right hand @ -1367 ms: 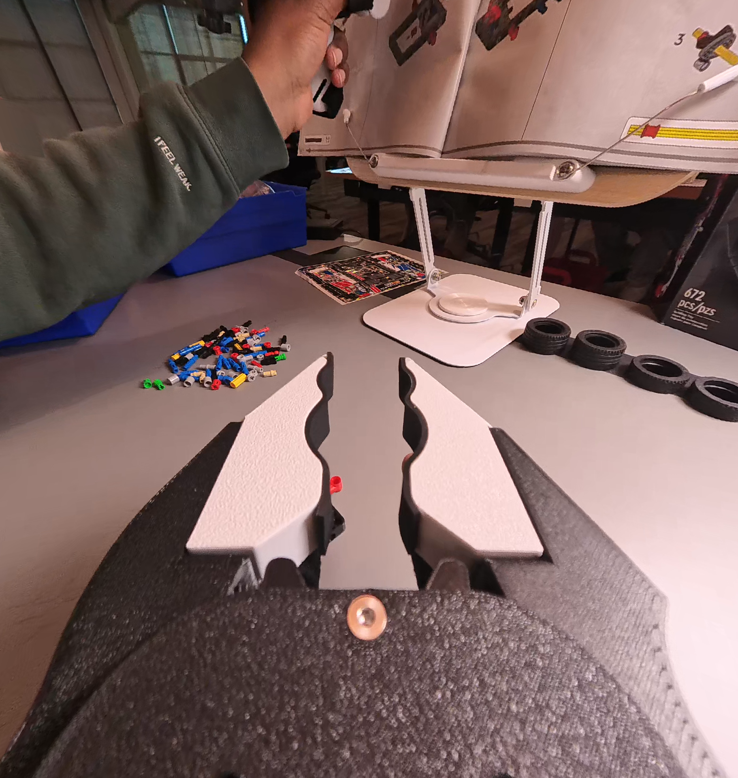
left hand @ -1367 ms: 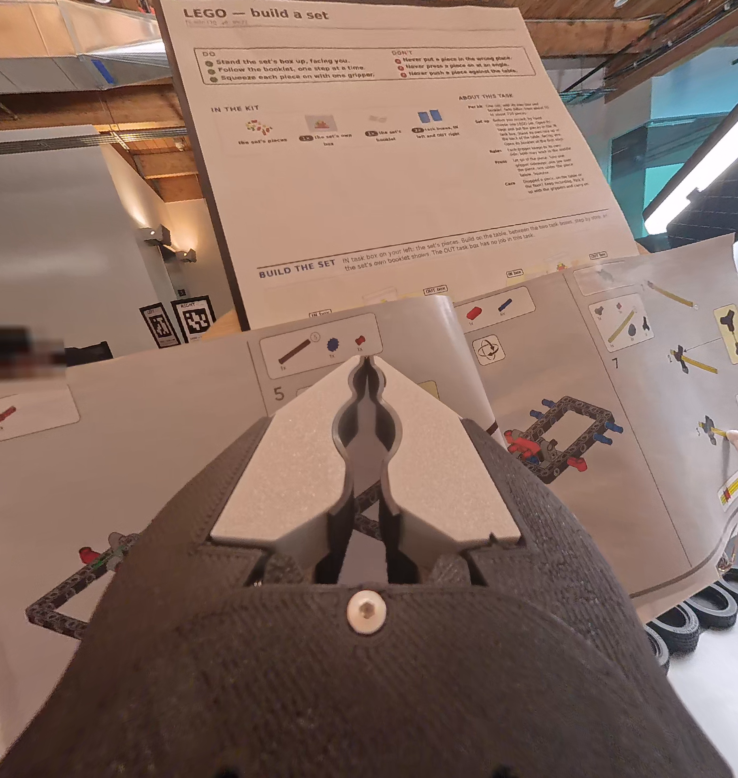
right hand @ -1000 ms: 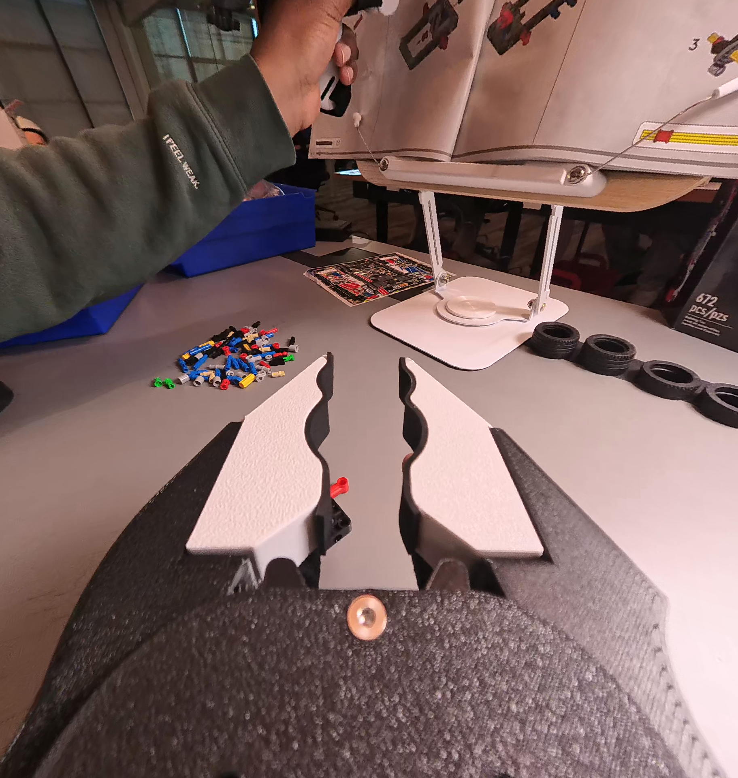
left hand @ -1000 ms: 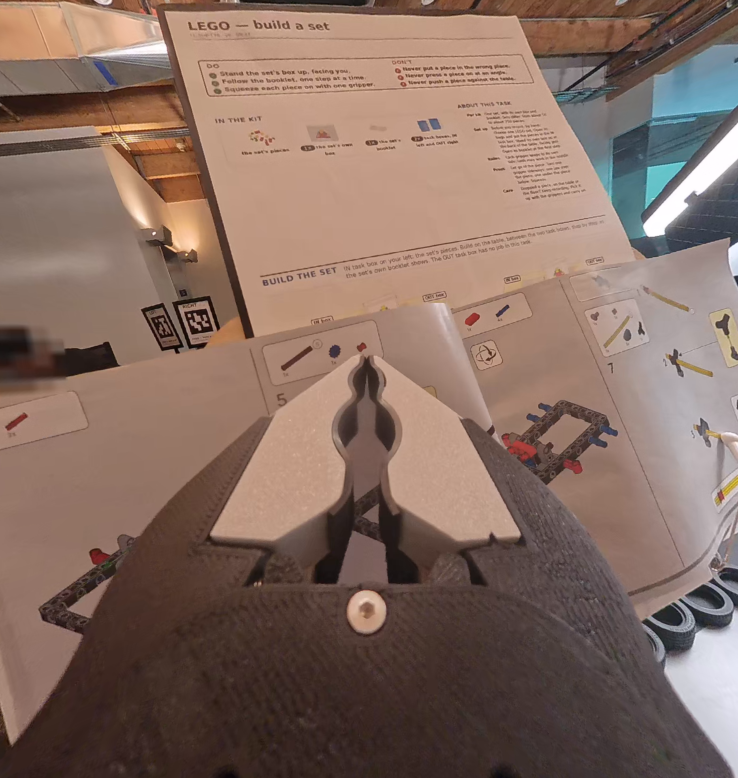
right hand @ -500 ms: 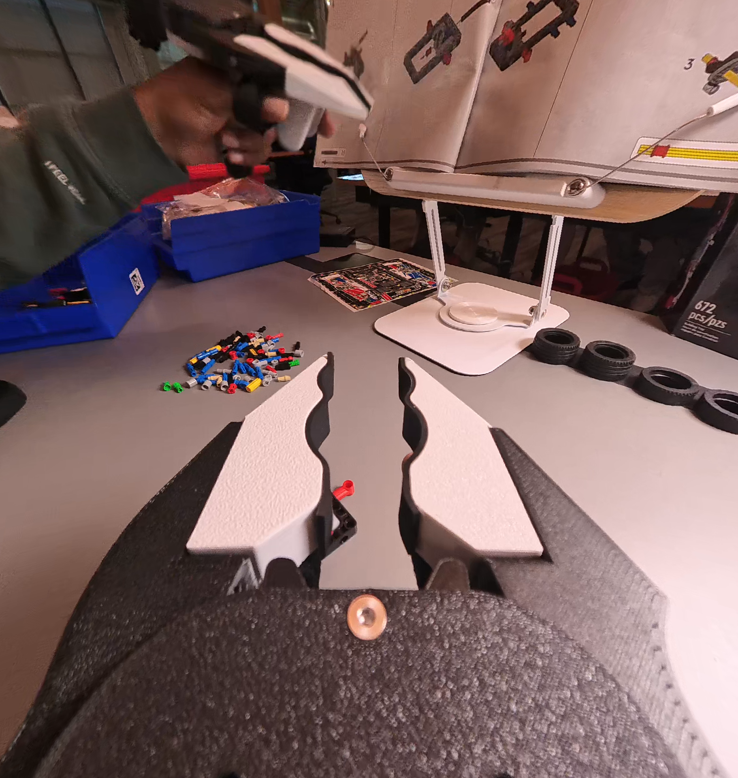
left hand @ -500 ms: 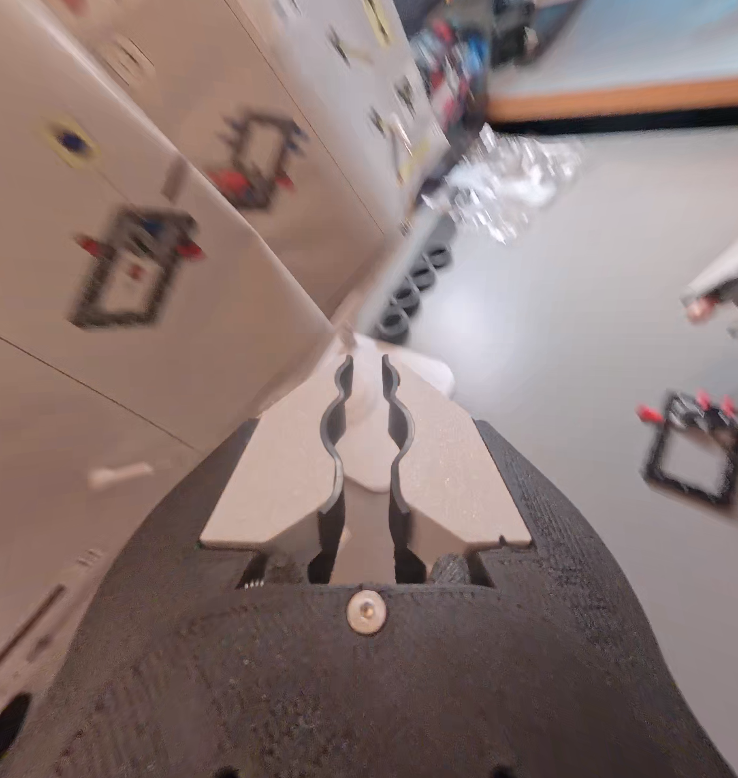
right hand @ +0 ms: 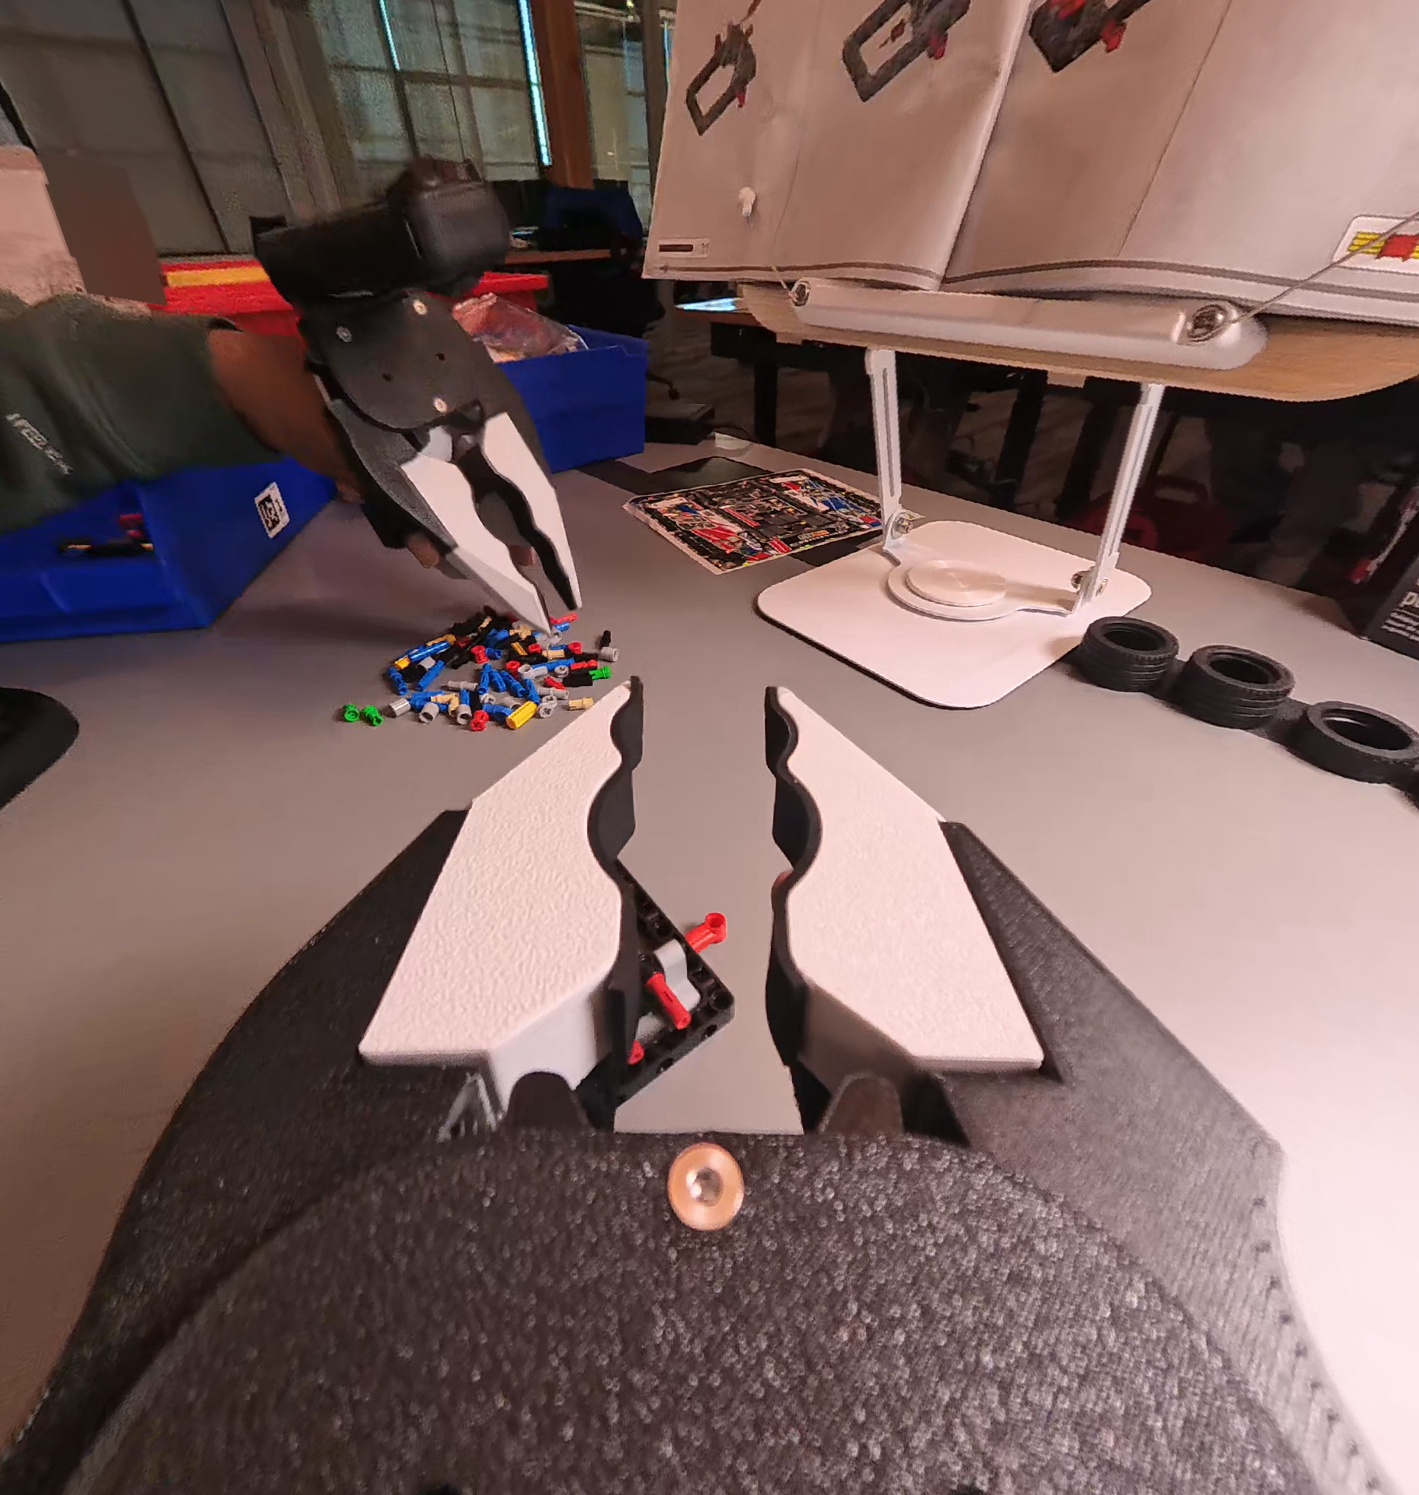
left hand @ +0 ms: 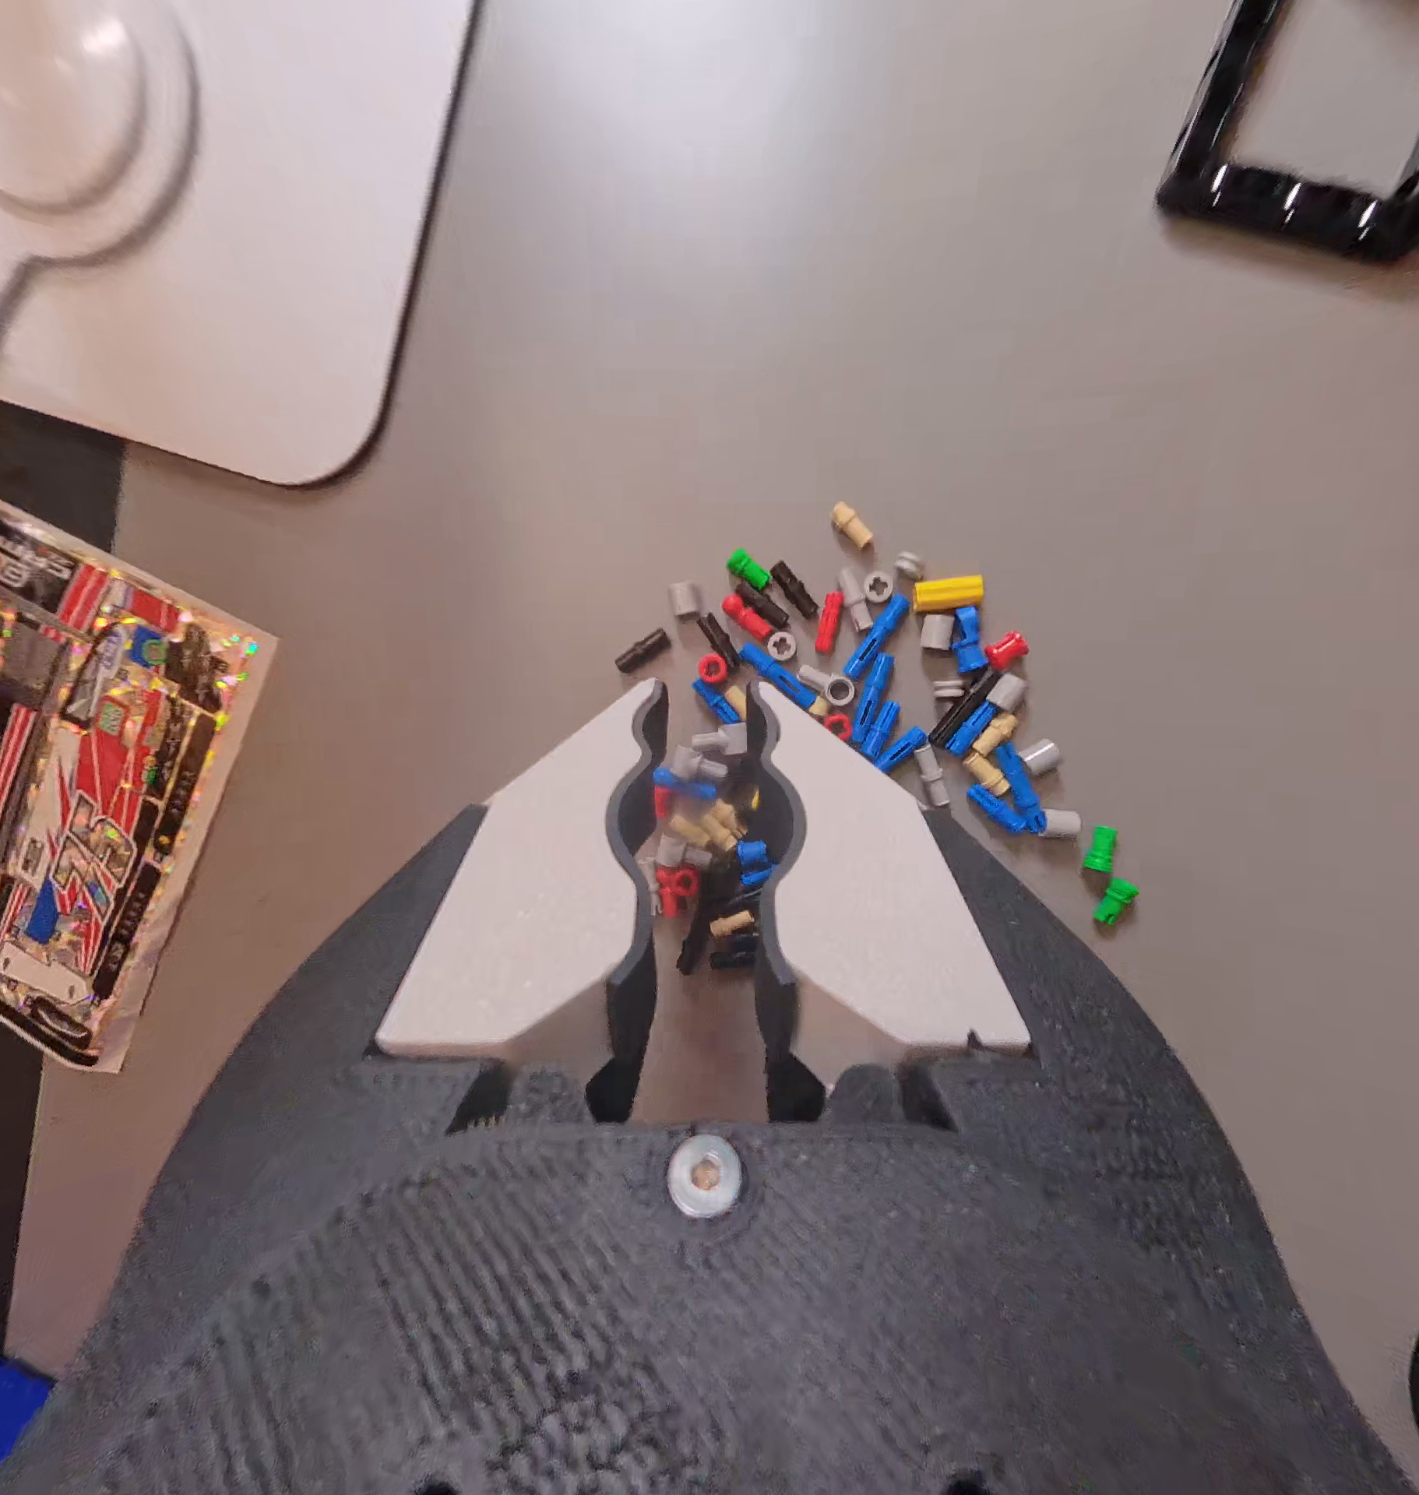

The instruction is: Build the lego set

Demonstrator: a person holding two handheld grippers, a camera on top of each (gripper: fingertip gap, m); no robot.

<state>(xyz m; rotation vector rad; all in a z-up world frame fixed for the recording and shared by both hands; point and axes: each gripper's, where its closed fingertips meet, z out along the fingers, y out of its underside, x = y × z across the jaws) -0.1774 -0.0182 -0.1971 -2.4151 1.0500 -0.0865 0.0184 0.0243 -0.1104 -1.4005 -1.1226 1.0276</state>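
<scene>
A pile of small Lego pins [left hand: 868, 688] in blue, red, black, grey and tan lies on the grey table; it also shows in the right wrist view [right hand: 488, 671]. My left gripper [left hand: 710, 692] points down just above the pile's near edge, slightly open and empty. It also shows in the right wrist view [right hand: 556, 615]. A black square frame with red pins [right hand: 674, 995] lies on the table under my right gripper [right hand: 702, 696], which is open and empty. The frame also shows in the left wrist view [left hand: 1321, 162]. The open booklet [right hand: 1014, 121] rests on a white stand [right hand: 949, 639].
Several black tyres [right hand: 1232, 688] lie in a row to the right of the stand. A sticker sheet [right hand: 759, 514] lies behind the pile. Blue bins [right hand: 124, 550] stand at the left and the set's dark box [right hand: 1418, 582] at the far right. A black object [right hand: 2, 744] is at the left edge. Tip to tip, the grippers are about 20 cm apart.
My left gripper left the booklet page, swung down to the pin pile and opened a little. My right gripper stayed open and drew back, showing more of the black frame.
</scene>
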